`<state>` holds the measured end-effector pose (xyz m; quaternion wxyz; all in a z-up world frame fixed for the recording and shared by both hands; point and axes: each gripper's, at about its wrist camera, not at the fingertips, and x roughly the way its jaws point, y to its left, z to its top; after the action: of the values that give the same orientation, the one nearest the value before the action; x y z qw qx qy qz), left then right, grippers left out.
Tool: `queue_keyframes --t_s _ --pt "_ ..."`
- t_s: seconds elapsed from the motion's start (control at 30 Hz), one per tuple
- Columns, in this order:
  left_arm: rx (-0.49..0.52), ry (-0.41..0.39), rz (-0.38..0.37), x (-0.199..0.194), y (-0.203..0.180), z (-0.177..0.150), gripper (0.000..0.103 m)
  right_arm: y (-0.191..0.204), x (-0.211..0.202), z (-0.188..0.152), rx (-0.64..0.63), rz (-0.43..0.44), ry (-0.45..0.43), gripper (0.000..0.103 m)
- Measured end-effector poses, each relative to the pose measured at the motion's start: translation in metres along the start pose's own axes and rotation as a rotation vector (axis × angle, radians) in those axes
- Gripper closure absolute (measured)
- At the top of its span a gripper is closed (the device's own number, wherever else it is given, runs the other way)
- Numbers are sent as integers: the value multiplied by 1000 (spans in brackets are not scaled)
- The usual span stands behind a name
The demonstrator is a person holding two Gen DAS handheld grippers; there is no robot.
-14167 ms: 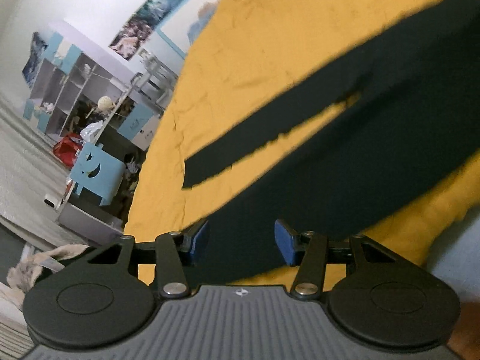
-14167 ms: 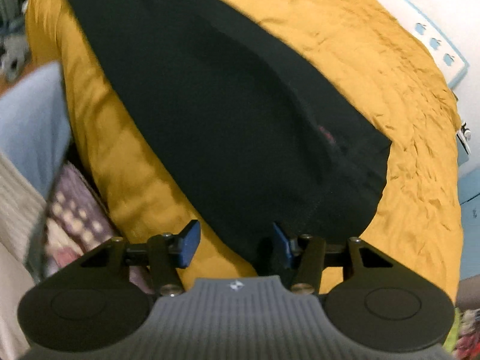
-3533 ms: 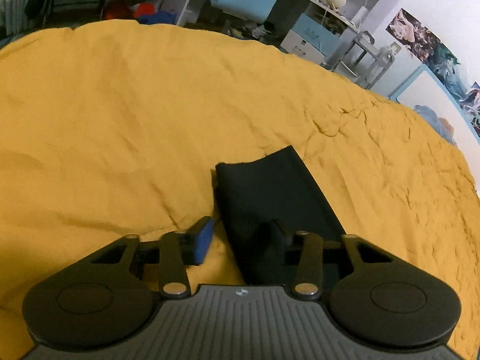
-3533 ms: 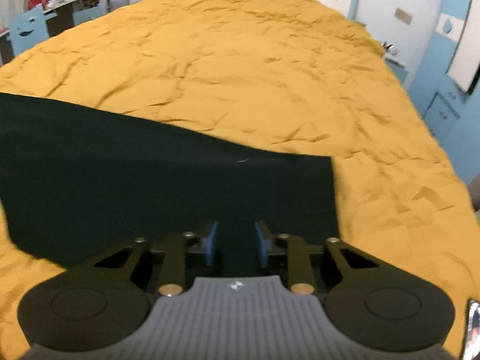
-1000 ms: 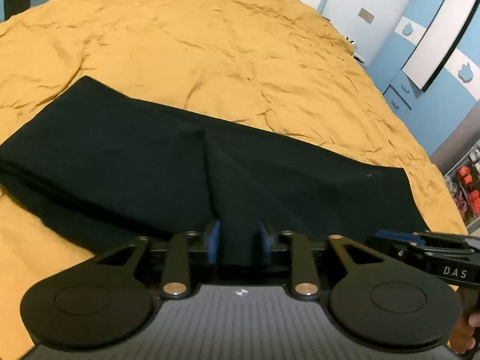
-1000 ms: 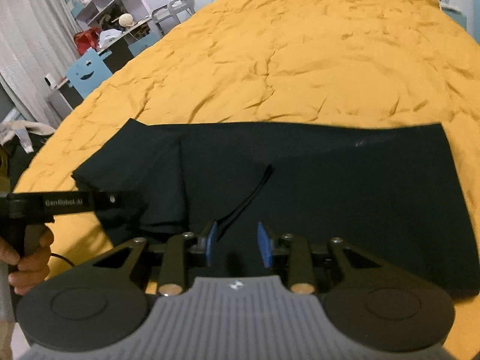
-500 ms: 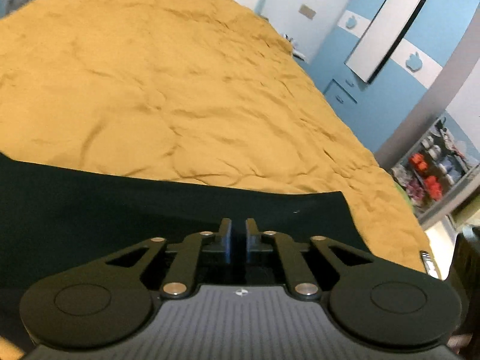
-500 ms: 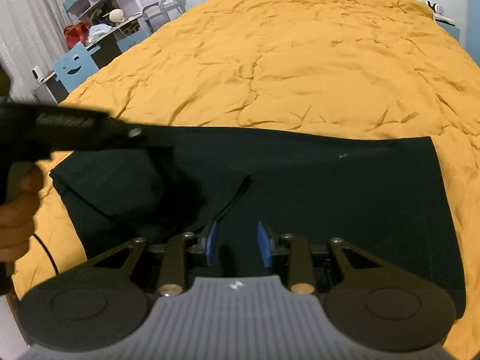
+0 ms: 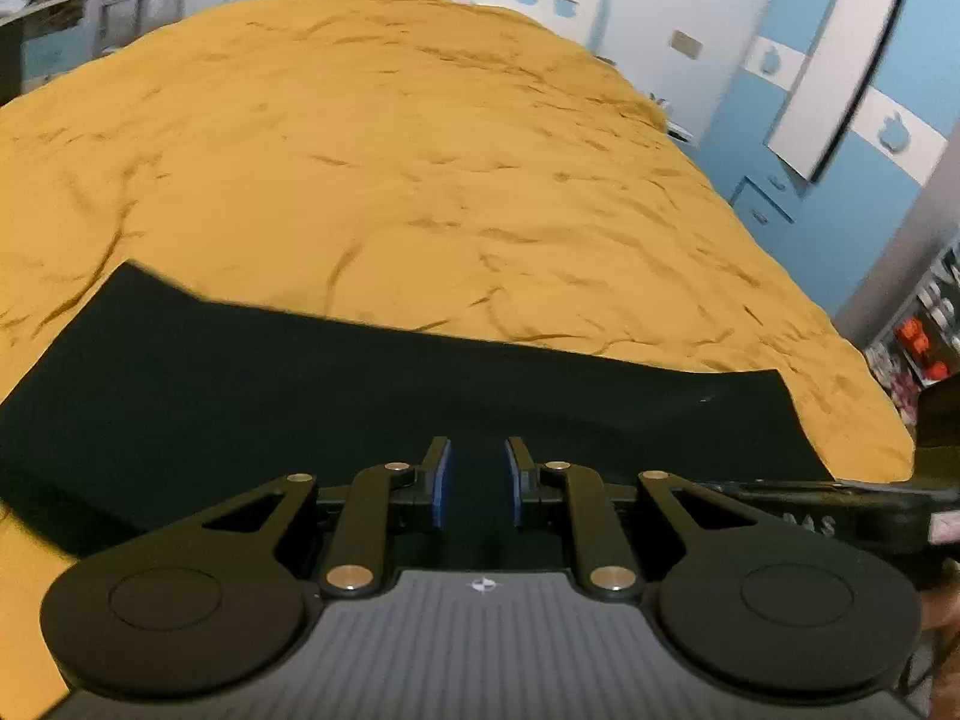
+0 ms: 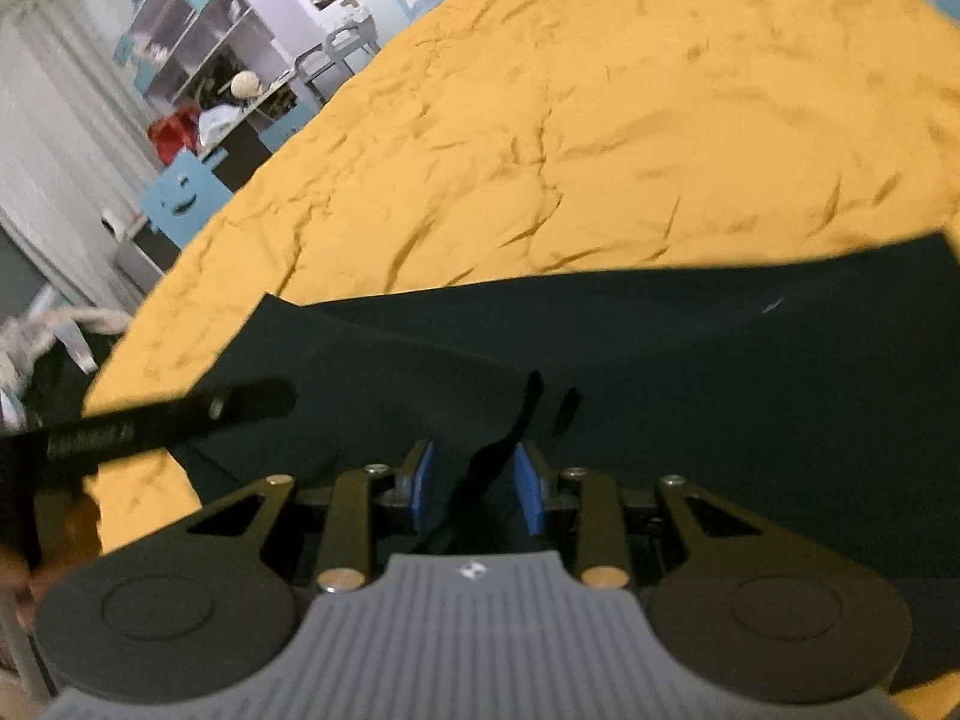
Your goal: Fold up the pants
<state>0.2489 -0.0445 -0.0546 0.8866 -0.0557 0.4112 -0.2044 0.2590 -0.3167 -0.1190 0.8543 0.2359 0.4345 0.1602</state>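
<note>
The black pants (image 9: 300,384) lie folded as a long flat band on the orange bedspread (image 9: 420,168). My left gripper (image 9: 477,483) is open, its blue pads apart over the near edge of the cloth, holding nothing. My right gripper (image 10: 477,489) is open over the pants (image 10: 720,384), with a dark fold edge running between its fingers. The left gripper's body (image 10: 150,420) shows at the left of the right wrist view. The right gripper's body (image 9: 840,510) shows at the right of the left wrist view.
The orange bedspread (image 10: 600,120) covers the whole bed. Blue cabinets (image 9: 840,120) stand to the right of the bed. Shelves and a blue chair (image 10: 180,192) stand past the bed's left side.
My left gripper was shut half a second ago and has now opened and let go of the pants. The doubled-over pants now lie flat. My right gripper stays open.
</note>
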Motion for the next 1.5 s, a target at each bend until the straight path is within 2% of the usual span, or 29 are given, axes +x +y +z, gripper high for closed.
queue_keyframes --t_s 0.1,0.2,0.23,0.5,0.6,0.67,0.93,1.07,1.1,1.13,1.2,1.37,1.5 --pt "-24 -3 6 -4 7 -4 83 -8 14 -3 78 16 29 79" --pt "-29 0 11 -5 8 -5 83 -15 17 -4 141 50 32 102" --pt "-27 0 9 -5 7 -5 83 -15 16 -4 151 61 22 103" --pt "29 -9 -3 -7 -1 -6 83 1 -10 9 101 86 -40 103" --pt "51 9 -5 -3 -6 -7 83 -6 -3 7 102 32 -1 103" --pt "61 25 1 2 -9 -9 83 -16 8 2 142 34 27 103" --pt "74 66 -4 13 -9 -19 83 -20 10 2 145 33 6 103" --pt "68 97 -15 19 -8 -24 83 -23 4 2 163 0 17 100" --pt "72 103 -20 21 -8 -26 83 -26 1 1 180 12 23 95" --pt "77 108 -24 22 -9 -28 83 -29 -1 0 200 24 27 81" --pt "69 119 -33 24 -8 -30 83 -35 -2 -4 251 56 44 63" --pt "19 135 -67 29 -3 -34 83 -50 18 -12 391 147 71 66" --pt "7 106 -65 18 -3 -32 83 -49 34 -13 433 171 65 83"
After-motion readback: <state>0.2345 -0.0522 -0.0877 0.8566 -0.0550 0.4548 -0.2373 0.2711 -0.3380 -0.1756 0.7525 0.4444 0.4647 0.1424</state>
